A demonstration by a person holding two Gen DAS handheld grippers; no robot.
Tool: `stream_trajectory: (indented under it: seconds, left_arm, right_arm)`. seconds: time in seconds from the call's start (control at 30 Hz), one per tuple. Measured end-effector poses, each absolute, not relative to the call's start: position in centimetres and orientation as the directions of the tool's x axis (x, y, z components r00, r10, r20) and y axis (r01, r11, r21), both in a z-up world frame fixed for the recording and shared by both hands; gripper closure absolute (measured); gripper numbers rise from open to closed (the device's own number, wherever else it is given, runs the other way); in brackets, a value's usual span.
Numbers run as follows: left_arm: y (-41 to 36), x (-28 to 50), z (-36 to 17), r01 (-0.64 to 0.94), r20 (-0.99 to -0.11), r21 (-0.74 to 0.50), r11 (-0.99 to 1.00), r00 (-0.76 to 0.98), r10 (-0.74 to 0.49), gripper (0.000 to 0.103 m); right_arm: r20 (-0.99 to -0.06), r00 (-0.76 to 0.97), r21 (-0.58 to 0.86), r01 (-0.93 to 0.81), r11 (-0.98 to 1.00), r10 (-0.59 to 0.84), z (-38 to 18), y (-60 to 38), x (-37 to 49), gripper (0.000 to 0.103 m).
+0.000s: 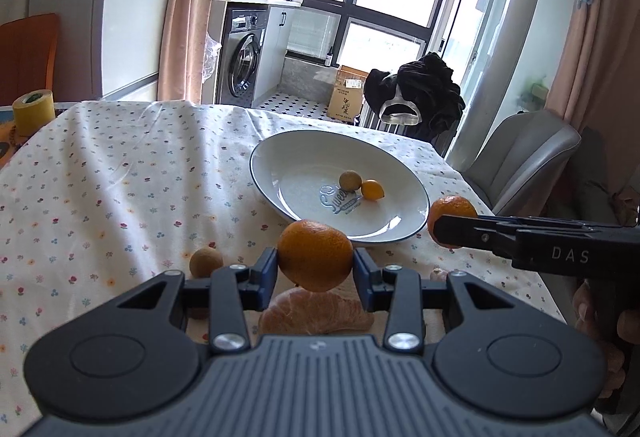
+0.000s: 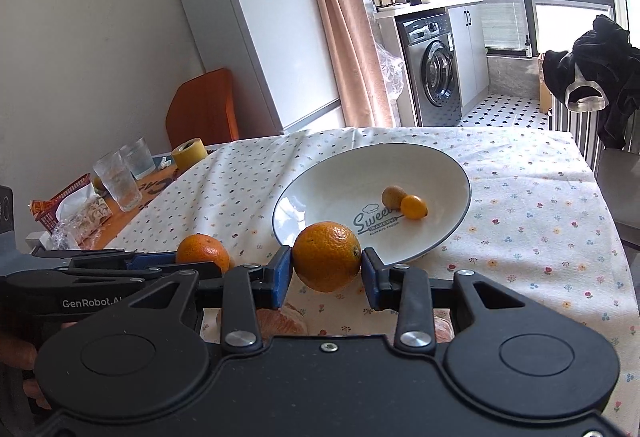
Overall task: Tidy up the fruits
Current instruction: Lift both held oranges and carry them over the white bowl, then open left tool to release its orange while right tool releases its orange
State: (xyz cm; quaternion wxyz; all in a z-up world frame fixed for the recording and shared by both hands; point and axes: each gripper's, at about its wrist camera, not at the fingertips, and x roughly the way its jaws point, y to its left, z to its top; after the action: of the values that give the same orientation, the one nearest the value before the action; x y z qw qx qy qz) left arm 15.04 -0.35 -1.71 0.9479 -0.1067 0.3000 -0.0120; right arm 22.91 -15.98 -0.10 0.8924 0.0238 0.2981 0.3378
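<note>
My left gripper (image 1: 315,265) is shut on an orange mandarin (image 1: 315,255), held above the tablecloth just short of the white plate (image 1: 280,153). My right gripper (image 2: 326,271) is shut on a second mandarin (image 2: 327,256), also near the plate's (image 2: 456,173) front rim. Each view shows the other gripper from the side: the right one (image 1: 440,227) with its mandarin (image 1: 450,209), the left one (image 2: 216,261) with its mandarin (image 2: 200,247). Inside the plate lie a brown longan (image 1: 350,181) (image 2: 394,197) and a small kumquat (image 1: 372,190) (image 2: 414,207).
A peeled mandarin (image 1: 316,311) lies under my left gripper, and a brown longan (image 1: 206,263) sits on the floral cloth to its left. Glasses (image 2: 120,181), a tape roll (image 2: 188,153) (image 1: 34,111) and wrappers crowd the table's far left. A grey chair (image 1: 524,157) stands right.
</note>
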Motion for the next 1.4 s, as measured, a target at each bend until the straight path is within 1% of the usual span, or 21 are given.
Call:
stream_trajectory:
  seconds: [0.17, 0.43, 0.93, 1.2, 1.4]
  left_arm:
    - [0.1, 16.2, -1.5, -0.043, -0.574, -0.201, 0.979, 0.815, -0.082, 0.064]
    - [0.3, 19.0, -1.6, -0.046, -0.591, -0.189, 0.981, 0.803, -0.076, 0.064]
    - [-1.6, 23.9, -2.8, -0.007, -0.647, -0.135, 0.991, 0.758, -0.083, 0.064]
    - [-2.2, 25.7, -4.0, 0.019, -0.686, -0.127, 0.992, 0.720, -0.101, 0.064]
    - [-2.4, 25.6, -3.7, 0.012, -0.685, -0.100, 0.995, 0.724, -0.078, 0.064]
  right_arm:
    - [-0.503, 0.608, 0.256, -0.574, 0.778, 0.614, 0.0, -16.1, 24.0, 0.068]
    - [-0.510, 0.605, 0.273, -0.560, 0.782, 0.612, -1.0, -16.1, 26.1, 0.068]
    - [-0.527, 0.626, 0.247, -0.534, 0.809, 0.575, -3.2, -15.7, 28.5, 0.068]
    - [-0.534, 0.628, 0.259, -0.516, 0.817, 0.566, -3.7, -16.0, 29.1, 0.068]
    - [-0.535, 0.628, 0.253, -0.519, 0.817, 0.565, -3.7, -16.0, 29.0, 0.068]
